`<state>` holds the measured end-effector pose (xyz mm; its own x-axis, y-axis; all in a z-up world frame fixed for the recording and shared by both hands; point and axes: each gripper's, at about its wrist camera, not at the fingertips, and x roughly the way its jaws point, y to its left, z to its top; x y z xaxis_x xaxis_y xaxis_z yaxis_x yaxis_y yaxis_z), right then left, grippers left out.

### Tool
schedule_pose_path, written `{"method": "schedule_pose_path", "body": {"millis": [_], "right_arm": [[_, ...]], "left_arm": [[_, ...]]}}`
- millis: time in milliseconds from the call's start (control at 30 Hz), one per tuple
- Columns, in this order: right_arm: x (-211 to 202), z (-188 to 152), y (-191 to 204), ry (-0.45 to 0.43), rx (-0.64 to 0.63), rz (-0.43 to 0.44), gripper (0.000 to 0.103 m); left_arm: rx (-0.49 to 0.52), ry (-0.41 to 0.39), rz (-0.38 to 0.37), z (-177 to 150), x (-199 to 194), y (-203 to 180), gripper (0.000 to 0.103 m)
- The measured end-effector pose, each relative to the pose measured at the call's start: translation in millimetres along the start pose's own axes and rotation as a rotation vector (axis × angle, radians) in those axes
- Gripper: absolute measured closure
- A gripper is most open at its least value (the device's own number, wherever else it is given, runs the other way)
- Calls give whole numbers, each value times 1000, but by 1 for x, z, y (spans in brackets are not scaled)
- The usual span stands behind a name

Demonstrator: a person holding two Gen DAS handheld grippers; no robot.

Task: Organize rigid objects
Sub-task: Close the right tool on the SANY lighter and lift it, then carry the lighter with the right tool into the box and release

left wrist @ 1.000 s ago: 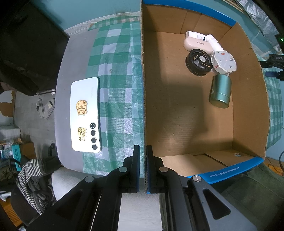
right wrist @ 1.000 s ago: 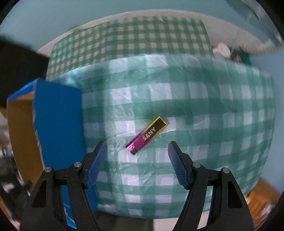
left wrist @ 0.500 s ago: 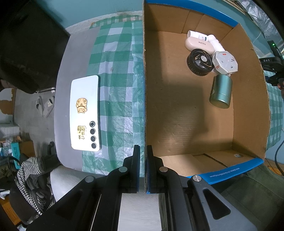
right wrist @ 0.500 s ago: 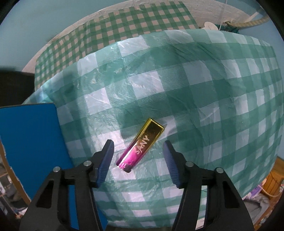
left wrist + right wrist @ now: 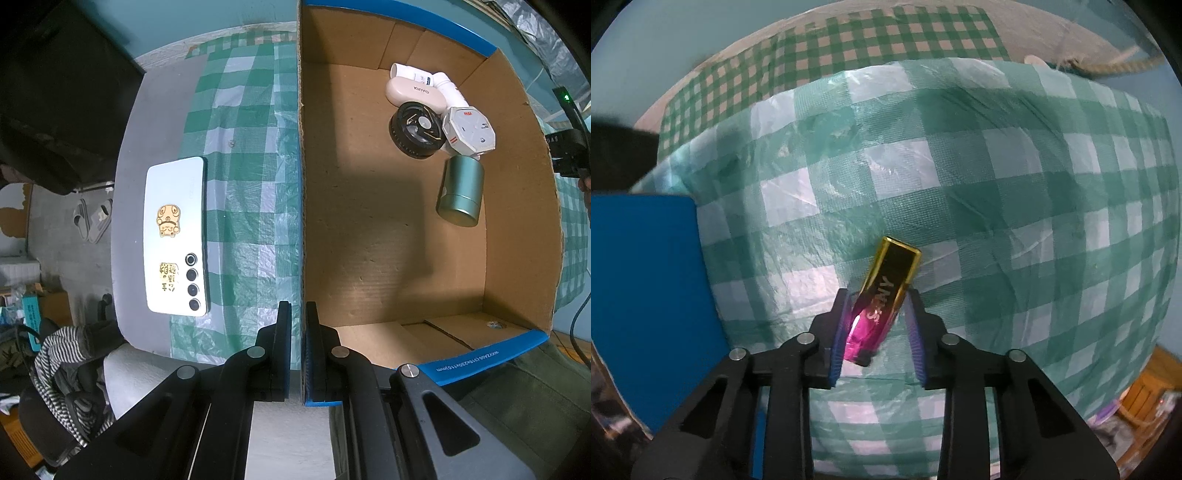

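Within the last second the right gripper [image 5: 877, 325] has dropped and narrowed around the gold-pink lighter [image 5: 882, 297] at lower centre, pads flanking it, so pickup is likely next, while the left gripper [image 5: 297, 321] stays clamped on the cardboard box [image 5: 301, 206] wall

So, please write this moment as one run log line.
left gripper: shut on cardboard box wall | right gripper: closing around pink-gold metallic bar | bar on checked cloth

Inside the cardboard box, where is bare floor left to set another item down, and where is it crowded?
The cardboard box has bare floor along the wall pinched by the left claw and across the near half. The far right corner is crowded: green tin, black round case, white octagonal box, pink case.
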<state>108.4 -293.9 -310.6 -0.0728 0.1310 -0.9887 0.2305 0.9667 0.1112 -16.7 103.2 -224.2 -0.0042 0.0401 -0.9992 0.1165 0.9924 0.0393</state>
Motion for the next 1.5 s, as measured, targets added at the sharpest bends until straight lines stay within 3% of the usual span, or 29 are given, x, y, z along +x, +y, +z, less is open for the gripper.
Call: {"method": "schedule_pose_path", "body": {"millis": [300, 867, 1167, 1500], "right_arm": [[1, -6, 13, 6, -244, -56, 81], [0, 3, 17, 15, -185, -52, 80], [-2, -5, 17, -2, -211, -48, 81], [-27, -20, 25, 5, -333, -62, 81]], "left_arm": [[0, 1, 0, 0, 1, 0, 96], [3, -2, 3, -1, -1, 0, 96], [3, -3, 1, -1, -1, 0, 96], [7, -1, 0, -2, -1, 0, 96]]}}
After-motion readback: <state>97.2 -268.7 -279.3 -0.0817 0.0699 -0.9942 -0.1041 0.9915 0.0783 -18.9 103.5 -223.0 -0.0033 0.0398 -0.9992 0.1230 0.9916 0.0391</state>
